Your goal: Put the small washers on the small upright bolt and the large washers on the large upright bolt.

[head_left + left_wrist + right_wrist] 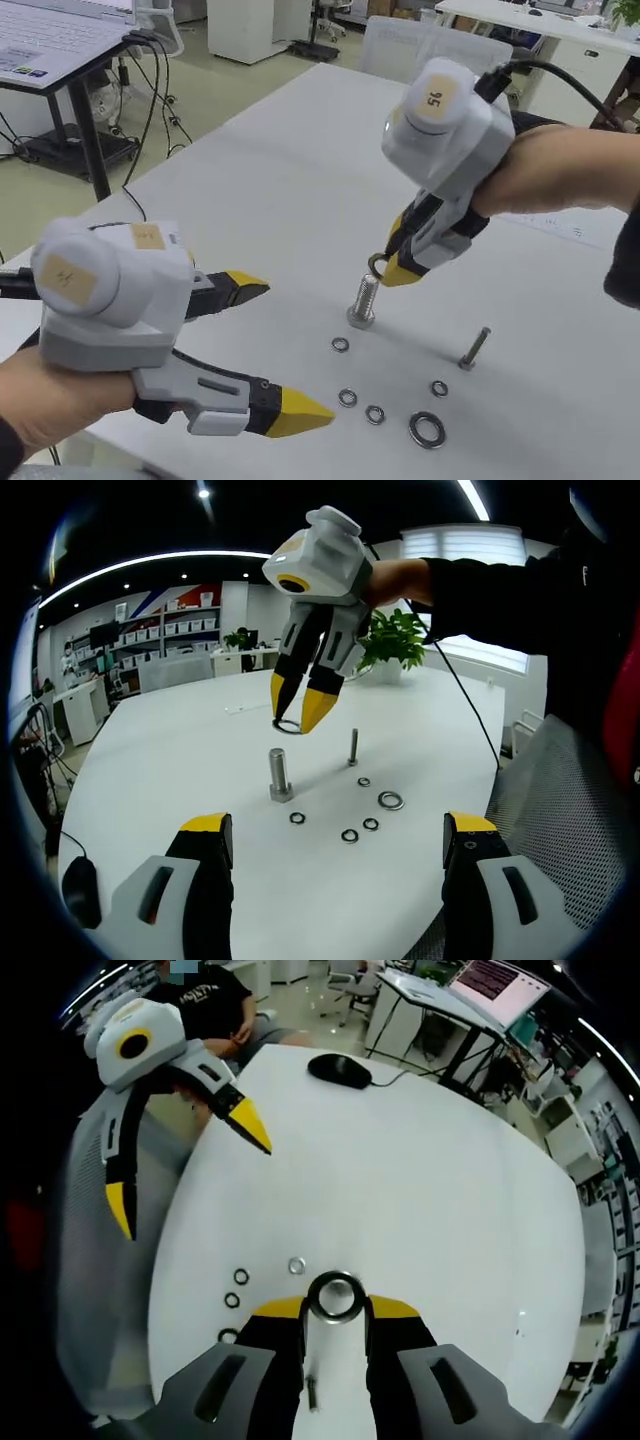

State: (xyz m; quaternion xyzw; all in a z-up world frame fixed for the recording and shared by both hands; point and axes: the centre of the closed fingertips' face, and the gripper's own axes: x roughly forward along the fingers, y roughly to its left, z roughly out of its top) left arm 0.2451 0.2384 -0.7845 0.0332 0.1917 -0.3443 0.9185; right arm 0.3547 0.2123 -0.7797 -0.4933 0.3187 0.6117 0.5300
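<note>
Steel washer [373, 263] half-hidden in right tool [396, 268]

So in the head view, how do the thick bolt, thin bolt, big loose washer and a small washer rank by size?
1. Thick bolt.
2. Thin bolt, nearly as long but far slimmer.
3. Big washer; it lies nearer the camera, so its place against the thin bolt is unsure.
4. Small washer, clearly smallest.
</note>
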